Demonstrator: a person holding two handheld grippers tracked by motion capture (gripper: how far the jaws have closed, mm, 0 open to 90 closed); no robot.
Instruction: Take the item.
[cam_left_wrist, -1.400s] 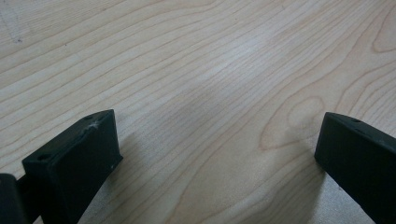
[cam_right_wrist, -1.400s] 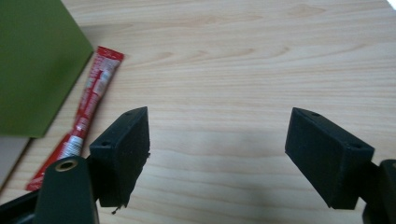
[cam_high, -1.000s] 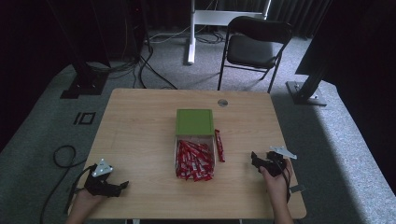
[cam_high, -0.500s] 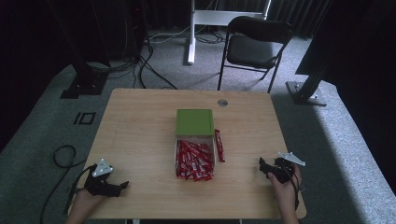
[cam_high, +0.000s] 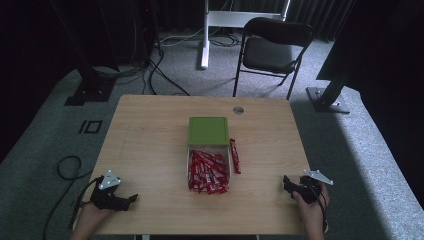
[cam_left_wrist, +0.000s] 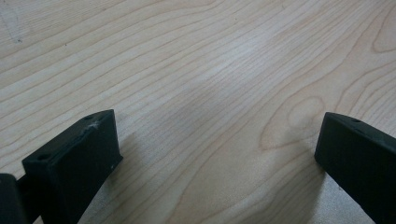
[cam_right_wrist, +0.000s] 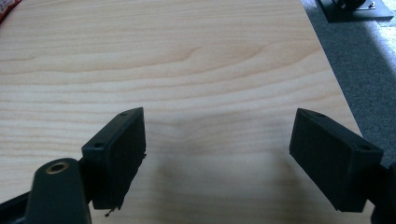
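We hold each hand-held gripper, left (cam_high: 131, 198) and right (cam_high: 287, 181), spread wide and empty on the bench (cam_high: 150, 140). Red sachets (cam_high: 207, 171) fill the clear box (cam_high: 190, 165) just before its green lid (cam_high: 208, 130); one loose sachet (cam_high: 234, 155) lies beside the box. They look light, limp and slippery; we'd pinch one across its middle.

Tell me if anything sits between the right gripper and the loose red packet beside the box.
Nothing visible does. Bare wooden table lies between the right gripper and the loose red packet, which lies just right of the clear box.

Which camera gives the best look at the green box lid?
The high view: the square green box lid lies fully visible mid-table. The left gripper view and right gripper view look at wooden tabletop between open jaws.
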